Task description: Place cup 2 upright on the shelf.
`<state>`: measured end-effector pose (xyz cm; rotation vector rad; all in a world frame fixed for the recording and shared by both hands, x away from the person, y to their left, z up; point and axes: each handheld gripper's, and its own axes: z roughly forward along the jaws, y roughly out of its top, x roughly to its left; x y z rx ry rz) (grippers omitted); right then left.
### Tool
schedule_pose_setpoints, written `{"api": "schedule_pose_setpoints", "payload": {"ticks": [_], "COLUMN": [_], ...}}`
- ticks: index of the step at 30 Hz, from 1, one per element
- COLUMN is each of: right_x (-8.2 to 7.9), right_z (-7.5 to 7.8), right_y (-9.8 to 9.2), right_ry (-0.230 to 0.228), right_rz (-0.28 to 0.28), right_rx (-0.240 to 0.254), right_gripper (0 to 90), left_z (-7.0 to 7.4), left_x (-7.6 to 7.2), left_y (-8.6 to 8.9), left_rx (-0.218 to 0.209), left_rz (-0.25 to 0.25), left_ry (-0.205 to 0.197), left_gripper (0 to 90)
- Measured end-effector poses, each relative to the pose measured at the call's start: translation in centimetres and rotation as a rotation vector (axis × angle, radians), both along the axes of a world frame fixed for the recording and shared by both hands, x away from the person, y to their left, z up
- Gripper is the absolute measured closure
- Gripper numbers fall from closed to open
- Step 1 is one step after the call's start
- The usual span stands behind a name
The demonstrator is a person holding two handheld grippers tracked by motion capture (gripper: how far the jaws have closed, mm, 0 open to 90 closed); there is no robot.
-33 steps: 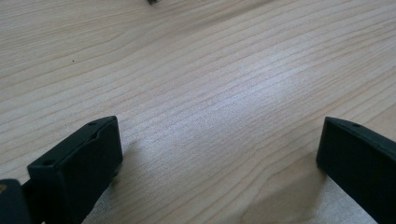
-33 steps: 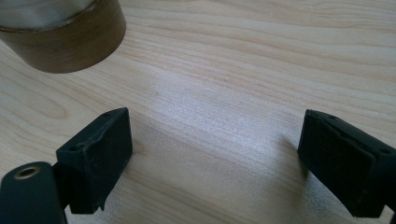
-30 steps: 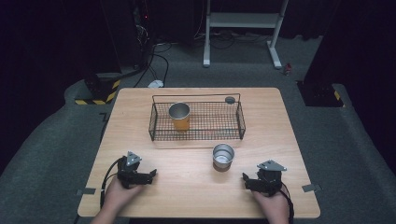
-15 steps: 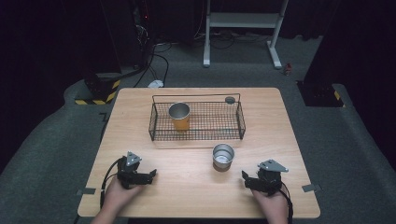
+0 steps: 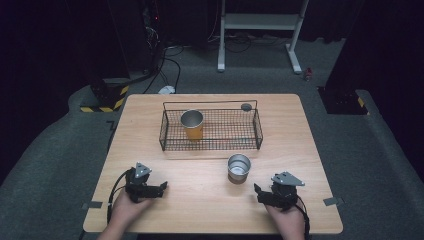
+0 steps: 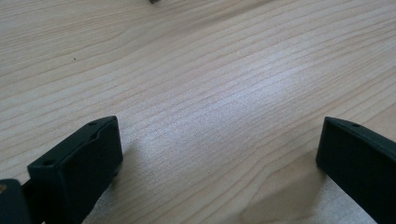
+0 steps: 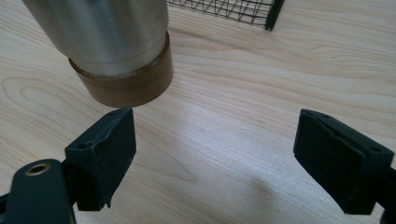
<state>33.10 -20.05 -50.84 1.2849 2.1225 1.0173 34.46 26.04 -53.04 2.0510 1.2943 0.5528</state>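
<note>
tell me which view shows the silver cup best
The high view: the whole silver cup shows upright on the table, open mouth up, in front of the wire basket. The right gripper view shows its lower wall and brown base band close up, top cropped, beyond the right gripper. The left gripper view looks at bare wood.

1. The table (image 5: pixel 150 130) is pale wood with a fine, streaky grain — smooth, with a soft sheen where light falls.
2. The steel cup (image 7: pixel 100 35) has a brushed metal wall, dully reflective, and a matt brown band round its base.
3. The basket (image 5: pixel 257 131) is thin black wire mesh.
4. The orange cup (image 5: pixel 192 125) in it looks metal-lined inside, with a matt orange outside.
5. The right gripper (image 7: pixel 215 154) has matt black plastic jaws — so does the left gripper (image 6: pixel 217 154).
</note>
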Motion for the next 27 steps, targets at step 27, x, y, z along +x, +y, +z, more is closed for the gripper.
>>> {"api": "schedule_pose_setpoints", "payload": {"ticks": [27], "right_x": [0.2], "right_z": [0.2], "right_y": [3.6], "right_ry": [-0.025], "right_rz": [0.115], "right_rx": [0.047], "right_gripper": [11.4], "left_z": [0.0], "left_x": [-0.5], "left_y": [0.2], "left_rx": [-0.011], "left_rz": [0.021], "left_ry": [-0.002], "left_gripper": [1.8]}}
